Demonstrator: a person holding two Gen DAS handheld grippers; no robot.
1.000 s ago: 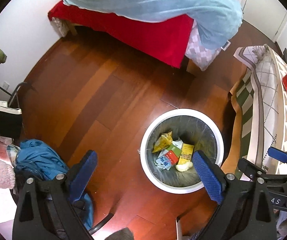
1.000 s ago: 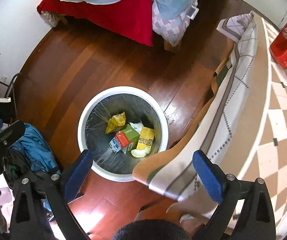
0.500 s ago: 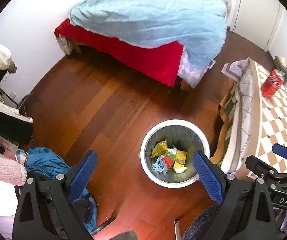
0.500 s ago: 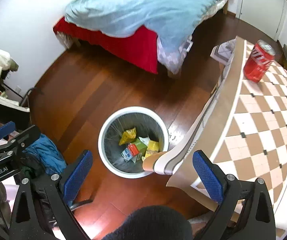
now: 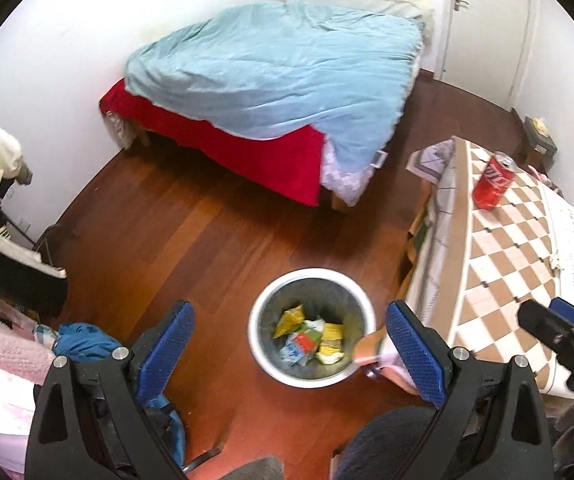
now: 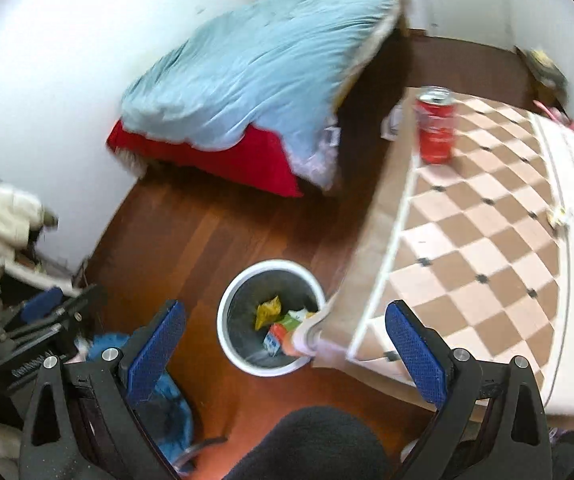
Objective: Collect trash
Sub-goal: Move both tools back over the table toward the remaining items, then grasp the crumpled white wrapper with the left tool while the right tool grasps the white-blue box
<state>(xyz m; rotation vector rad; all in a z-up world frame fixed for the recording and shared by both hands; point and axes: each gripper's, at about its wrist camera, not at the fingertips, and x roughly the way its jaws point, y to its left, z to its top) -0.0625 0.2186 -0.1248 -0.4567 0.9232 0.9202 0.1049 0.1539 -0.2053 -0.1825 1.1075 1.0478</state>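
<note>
Now | bare wood floor [image 5: 191, 240] between bed [image 5: 271, 80] and table edge [image 5: 457, 240] | red can [image 6: 435, 130] upright, well beyond right gripper [image 6: 285, 350] | left gripper [image 5: 291, 350] above trash bin [image 5: 311, 378] | both gaping wide, empty

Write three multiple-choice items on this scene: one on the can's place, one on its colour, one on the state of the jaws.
1. Where is the can?
A. in the bin
B. upright on the checked table
C. on the bed

2. What colour is the can?
A. red
B. green
C. silver

3. How do both grippers stand?
A. shut on trash
B. one open, one shut
C. both open and empty

Key: 1 B, it stands on the table, while the bin on the floor holds wrappers only. 2 A, its body is red. 3 C, the left gripper and right gripper both show wide-apart jaws with nothing between.
</note>
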